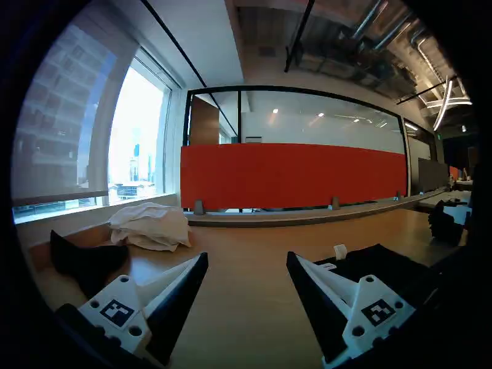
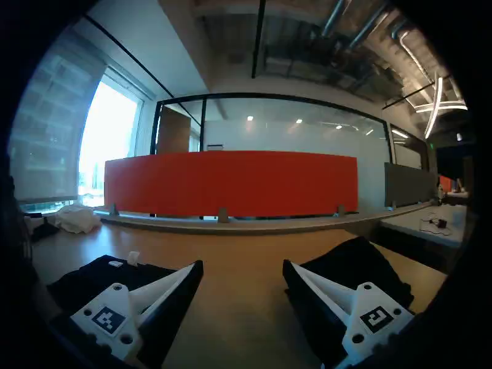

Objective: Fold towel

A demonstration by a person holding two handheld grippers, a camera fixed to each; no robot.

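Left tongs [image 1: 246, 254] gaped empty over the table [image 1: 246, 320]; right tongs [image 2: 242, 263] likewise wide open, holding nothing; black towel [image 2: 104, 277] with white tag [image 2: 132, 257] lay between them, likely the one to fold; crumpled white towel [image 1: 150, 226] sat well apart by the window [image 1: 138, 147]; best to pinch two adjacent corners, lift evenly, keep edges aligned.
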